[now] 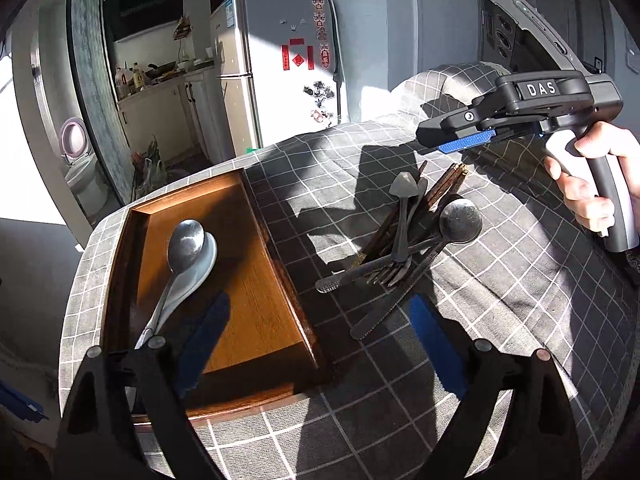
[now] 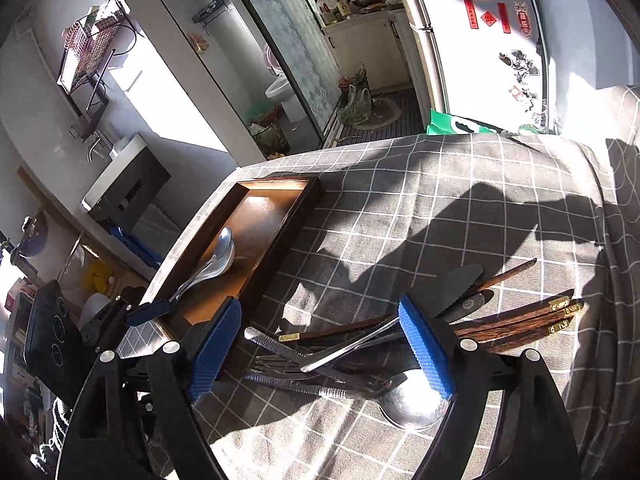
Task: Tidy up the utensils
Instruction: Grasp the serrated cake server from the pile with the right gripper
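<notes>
Both my left hand-held gripper [image 1: 316, 344] and right hand-held gripper [image 2: 326, 344] hang open and empty, two spoons [image 1: 188, 256] lie in the tray [image 1: 280, 276], so next I pick from the pile of cutlery [image 2: 360, 356] beside the tray on the worktop [image 1: 500, 280].

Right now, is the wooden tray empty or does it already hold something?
Not empty. The wooden tray holds a metal spoon nested on a white spoon; the other utensils lie piled on the tablecloth beside it.
</notes>
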